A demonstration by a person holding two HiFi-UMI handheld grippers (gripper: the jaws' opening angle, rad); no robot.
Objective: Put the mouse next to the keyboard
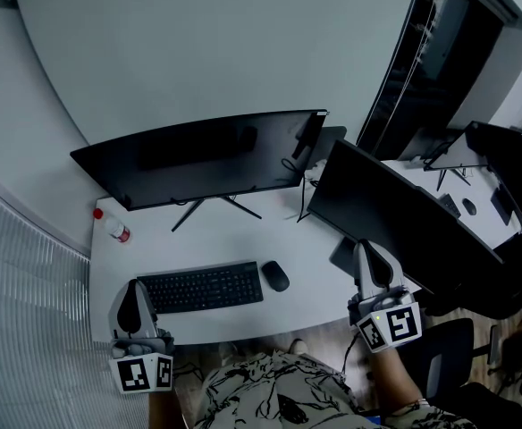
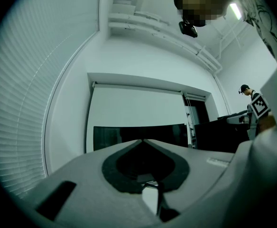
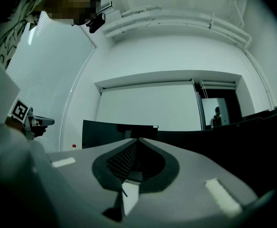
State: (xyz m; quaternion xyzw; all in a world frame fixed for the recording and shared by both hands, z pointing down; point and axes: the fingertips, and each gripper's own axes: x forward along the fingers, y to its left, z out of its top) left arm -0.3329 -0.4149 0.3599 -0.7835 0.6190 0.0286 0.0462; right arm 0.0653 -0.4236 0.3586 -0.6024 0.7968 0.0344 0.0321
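A black mouse (image 1: 275, 275) lies on the white desk (image 1: 243, 235), just right of the black keyboard (image 1: 200, 287) and a small gap apart from it. My left gripper (image 1: 137, 286) hovers at the desk's front left corner, left of the keyboard, with its jaws together and nothing in them. At the desk's right front edge my right gripper (image 1: 366, 248) is also shut and empty, well right of the mouse. Both gripper views look up over the closed jaws at the monitor and wall; neither shows the mouse or keyboard.
A wide curved monitor (image 1: 207, 155) stands behind the keyboard and a second dark monitor (image 1: 395, 217) angles along the right. A red-capped bottle (image 1: 113, 230) lies at the desk's left edge. An office chair (image 1: 444, 347) sits lower right, with another desk (image 1: 462, 186) beyond.
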